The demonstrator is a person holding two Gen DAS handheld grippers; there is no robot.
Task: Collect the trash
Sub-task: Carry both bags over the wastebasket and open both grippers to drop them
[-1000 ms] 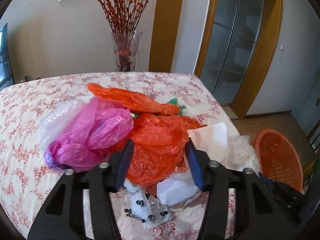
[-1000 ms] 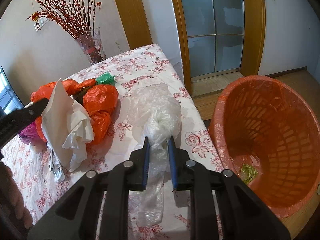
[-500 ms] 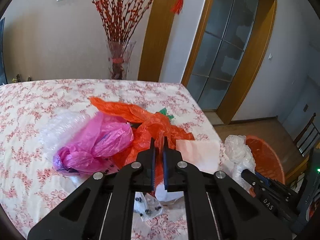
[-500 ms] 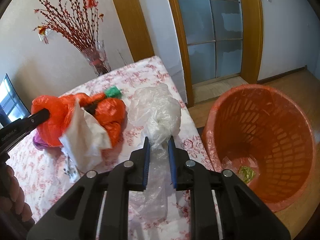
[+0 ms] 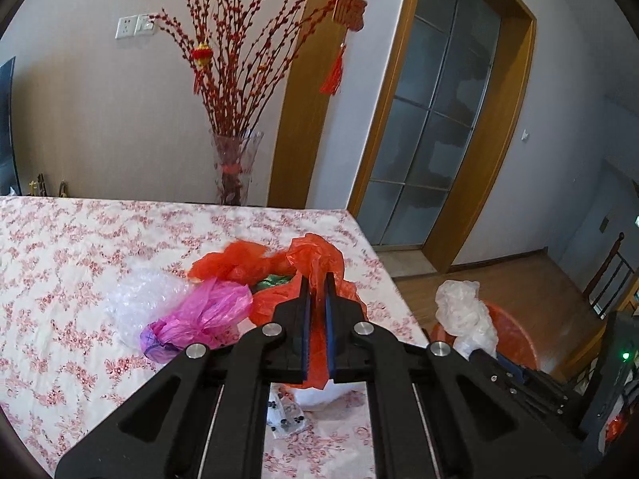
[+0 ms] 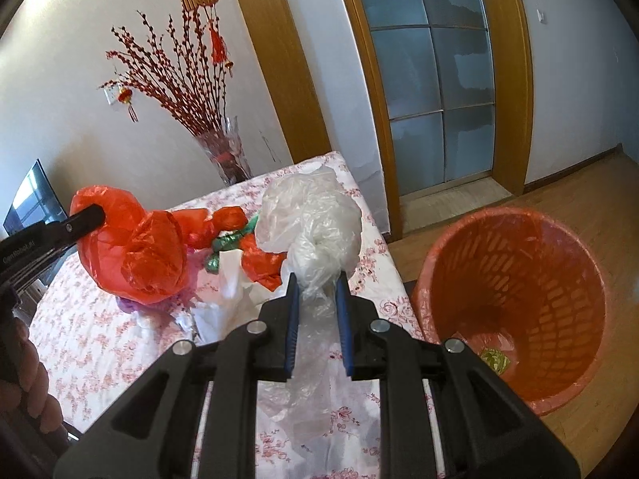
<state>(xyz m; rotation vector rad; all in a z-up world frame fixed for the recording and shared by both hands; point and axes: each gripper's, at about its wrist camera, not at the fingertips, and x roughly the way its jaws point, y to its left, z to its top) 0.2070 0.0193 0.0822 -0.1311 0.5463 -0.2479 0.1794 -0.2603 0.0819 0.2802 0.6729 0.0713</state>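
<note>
Your table (image 5: 60, 263), under its floral cloth, fills the lower left of the left wrist view, and its near edge is cut off by the frame. The orange mesh wastebasket (image 6: 515, 303) stands on the floor at the lower right of the right wrist view, tilted so that its mouth opens toward the upper left; a small scrap lies at its bottom, too small to identify.

Your left gripper (image 5: 315, 299) is clamped on the orange plastic bag (image 6: 135, 255), which bulges left of centre in the right wrist view, its long axis running from upper left to lower right. The gripper's own body hides the bag's lower part in the left wrist view.

Your right gripper (image 6: 315, 295) is pinched on the neck of the clear plastic bag (image 6: 311, 223), whose long axis runs up and down the frame, bulk above the jaws, tail trailing below.

A pink bag (image 5: 199, 319) lies left of centre on the cloth. Beneath the orange bag, white paper (image 6: 227, 291) is partly covered.
</note>
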